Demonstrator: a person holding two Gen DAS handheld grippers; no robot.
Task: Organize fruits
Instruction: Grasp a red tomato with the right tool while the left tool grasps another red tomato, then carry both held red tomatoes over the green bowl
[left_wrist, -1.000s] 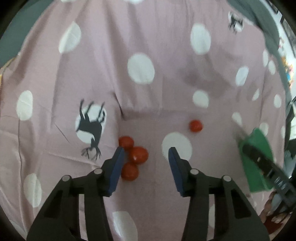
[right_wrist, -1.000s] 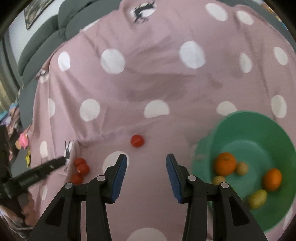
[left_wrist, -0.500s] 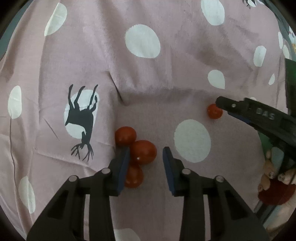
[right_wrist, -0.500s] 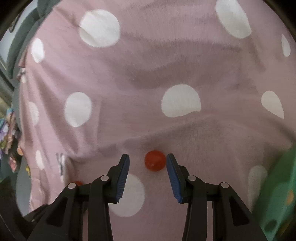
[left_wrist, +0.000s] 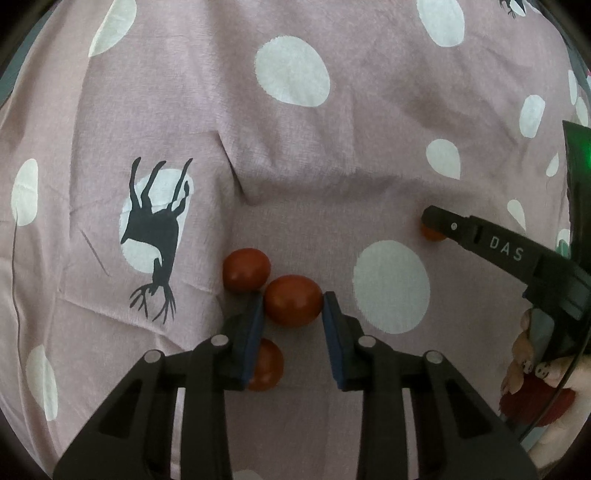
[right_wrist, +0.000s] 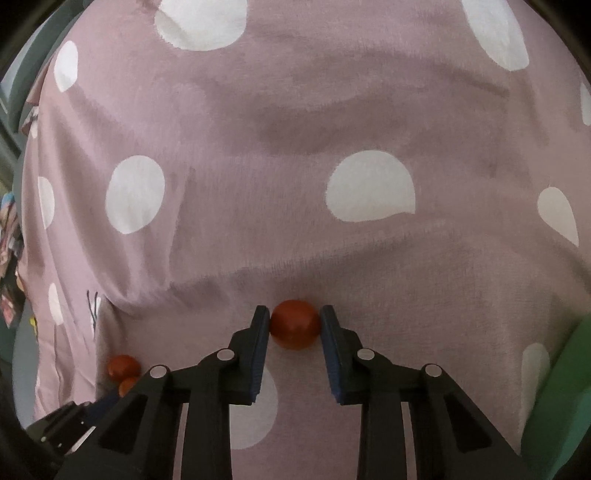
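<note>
Left wrist view: my left gripper (left_wrist: 293, 308) is closing on the middle tomato (left_wrist: 293, 300), pads touching it, two more tomatoes just beside. My right gripper (right_wrist: 294, 325) pinches the lone tomato (right_wrist: 294, 328) on the spotted cloth (right_wrist: 295, 147). Nothing is lifted yet; all four remain to sort.

Soft matt cloth (left_wrist: 207, 92); smooth glossy tomatoes (left_wrist: 293, 300); matt plastic bowl (right_wrist: 561, 387)

Both fisheye views sit close above the spotted cloth (left_wrist: 288, 155), looking steeply down along their own fingers. Left wrist view faces the tomato cluster (left_wrist: 291, 300); right hand-held gripper (left_wrist: 430, 230) enters from its right. Right wrist view shares that cluster at lower left, plus the left hand-held gripper (right_wrist: 107, 400).
</note>
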